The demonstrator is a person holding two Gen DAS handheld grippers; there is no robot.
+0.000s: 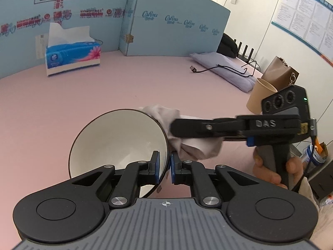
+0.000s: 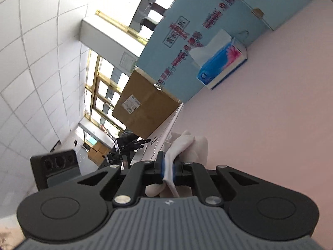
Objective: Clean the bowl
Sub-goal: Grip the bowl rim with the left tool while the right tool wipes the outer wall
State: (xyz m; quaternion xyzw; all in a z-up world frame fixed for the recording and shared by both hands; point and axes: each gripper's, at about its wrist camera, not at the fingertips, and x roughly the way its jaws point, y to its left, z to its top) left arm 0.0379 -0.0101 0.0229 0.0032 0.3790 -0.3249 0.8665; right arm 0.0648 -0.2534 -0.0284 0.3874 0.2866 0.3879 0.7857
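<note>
While the left gripper (image 1: 164, 166) clamps the rim of the tilted bowl (image 1: 116, 143) above the table (image 1: 104, 87), the right gripper (image 1: 177, 127) presses a cloth (image 1: 195, 145) against its outer wall. In the right wrist view, the jaws pinch the cloth (image 2: 187, 143) (bowl unseen). Wipe steadily; keep the rim grip firm.

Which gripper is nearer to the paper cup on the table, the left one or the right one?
Right. The right gripper reaches in from the paper cup's side, its body just before the cup. The left gripper clamps the bowl rim, farther away.
</note>
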